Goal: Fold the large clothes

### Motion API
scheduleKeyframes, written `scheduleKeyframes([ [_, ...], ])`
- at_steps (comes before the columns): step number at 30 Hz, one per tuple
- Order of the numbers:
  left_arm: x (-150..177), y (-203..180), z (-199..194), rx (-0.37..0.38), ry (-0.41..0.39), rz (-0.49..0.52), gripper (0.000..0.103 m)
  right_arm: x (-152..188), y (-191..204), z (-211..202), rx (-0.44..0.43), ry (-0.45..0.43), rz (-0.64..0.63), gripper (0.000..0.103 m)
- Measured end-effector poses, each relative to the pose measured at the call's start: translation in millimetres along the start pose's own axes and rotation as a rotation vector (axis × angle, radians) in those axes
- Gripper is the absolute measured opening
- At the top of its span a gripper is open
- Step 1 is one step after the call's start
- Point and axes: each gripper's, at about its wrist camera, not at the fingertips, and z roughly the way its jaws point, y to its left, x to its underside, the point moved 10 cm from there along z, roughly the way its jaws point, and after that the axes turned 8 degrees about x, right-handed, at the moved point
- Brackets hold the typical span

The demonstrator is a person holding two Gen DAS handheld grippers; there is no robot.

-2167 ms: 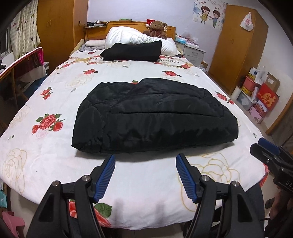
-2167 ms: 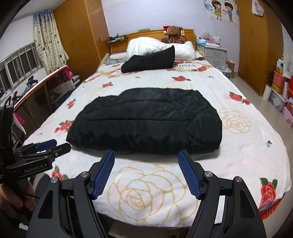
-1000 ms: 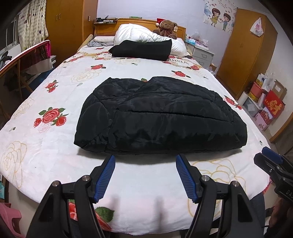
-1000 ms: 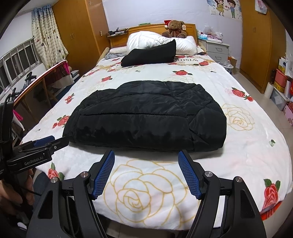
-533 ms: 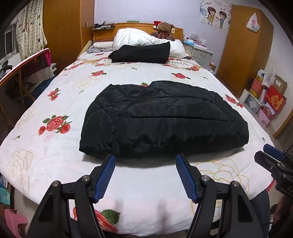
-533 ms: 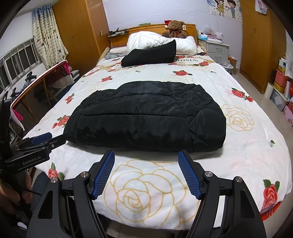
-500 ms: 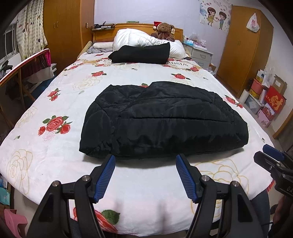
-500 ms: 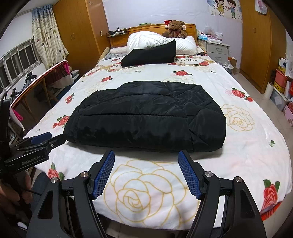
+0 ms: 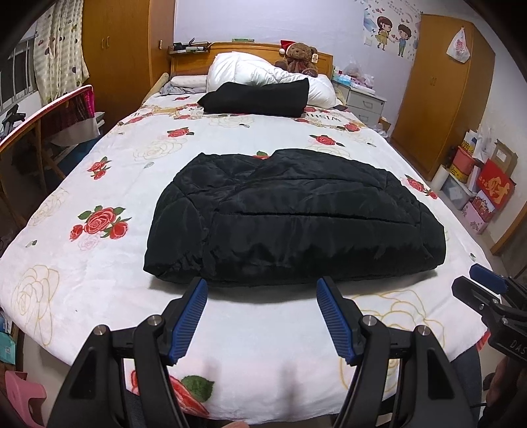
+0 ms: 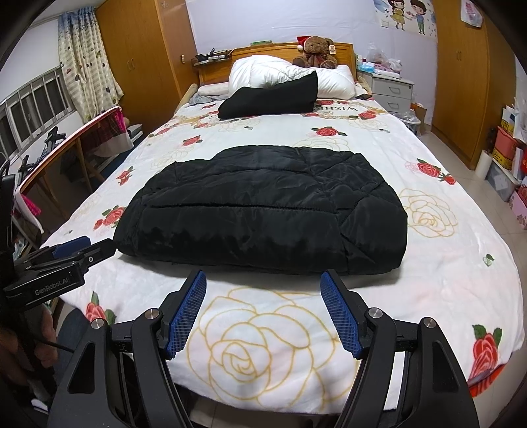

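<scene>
On the floral bed, a folded black jacket lies beyond both gaping tongs

Wooden wardrobes, lilac wall, curtained window, tiled floor

- I read "GenRobot.AI" on the left gripper.
- "DAS" shows on the right gripper, cut off.
- The bedspread carries upside-down "WISHES".
</scene>
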Motion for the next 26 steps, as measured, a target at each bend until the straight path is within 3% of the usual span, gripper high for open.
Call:
scheduleKeyframes([
  [12, 6, -7, 6, 0.056, 0.039, -0.022, 0.074, -2, -2, 1, 0.003, 0.000, -0.002, 0.072],
  [26, 7, -12, 3, 0.024, 0.028, 0.015, 0.074, -3, -4, -2, 0.003, -0.004, 0.005, 0.072],
])
